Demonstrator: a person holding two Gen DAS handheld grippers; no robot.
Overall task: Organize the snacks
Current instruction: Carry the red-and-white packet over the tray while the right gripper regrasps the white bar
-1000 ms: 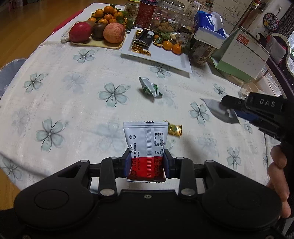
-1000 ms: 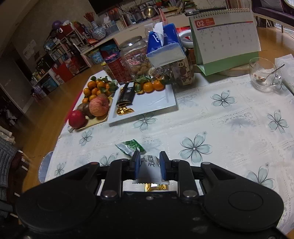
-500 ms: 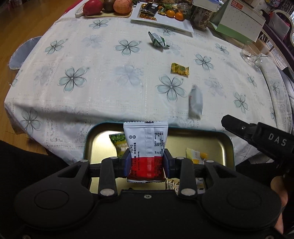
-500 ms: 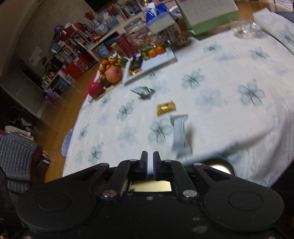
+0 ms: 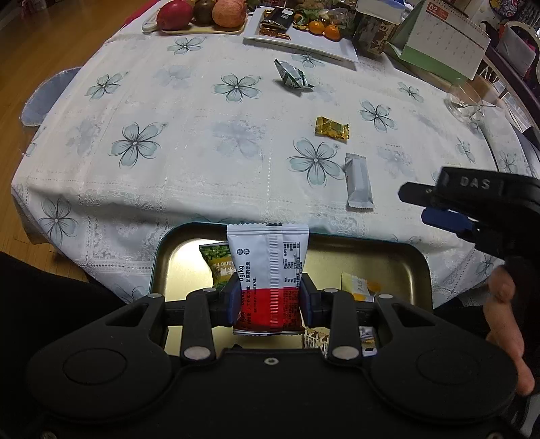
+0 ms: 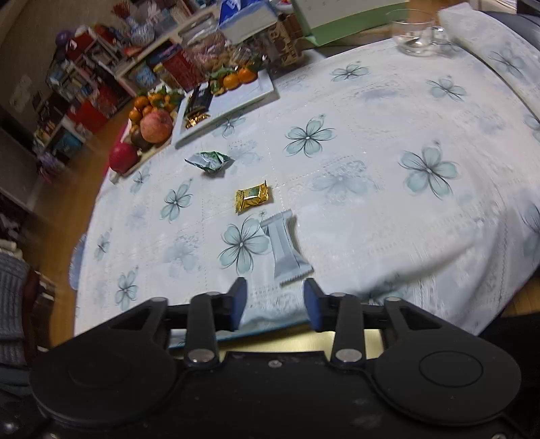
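Observation:
My left gripper [image 5: 269, 299] is shut on a white and red snack packet [image 5: 268, 277], held upright over a gold metal tin [image 5: 175, 266] at the table's near edge. The tin holds a green packet [image 5: 218, 263] and a white and orange packet [image 5: 358, 287]. On the flowered cloth lie a grey-white packet [image 5: 358, 182] [image 6: 285, 248], a gold candy [image 5: 331, 129] [image 6: 252, 197] and a green crumpled packet [image 5: 293, 76] [image 6: 210, 160]. My right gripper [image 6: 274, 304] [image 5: 422, 206] hangs near the table edge, its jaws opening with nothing between them, just short of the grey-white packet.
At the far side stand a fruit board [image 5: 202, 28] with apples, a white plate [image 5: 300, 44] with oranges and sweets, jars, a tissue box, a desk calendar [image 5: 442, 44] and a glass cup [image 5: 467, 101]. A person's hand [image 5: 506, 324] grips the right tool.
Both grippers drew back from mid-table to the near edge over the tin. The right gripper let go of the grey-white packet, which now lies on the cloth, shut, then opened partway.

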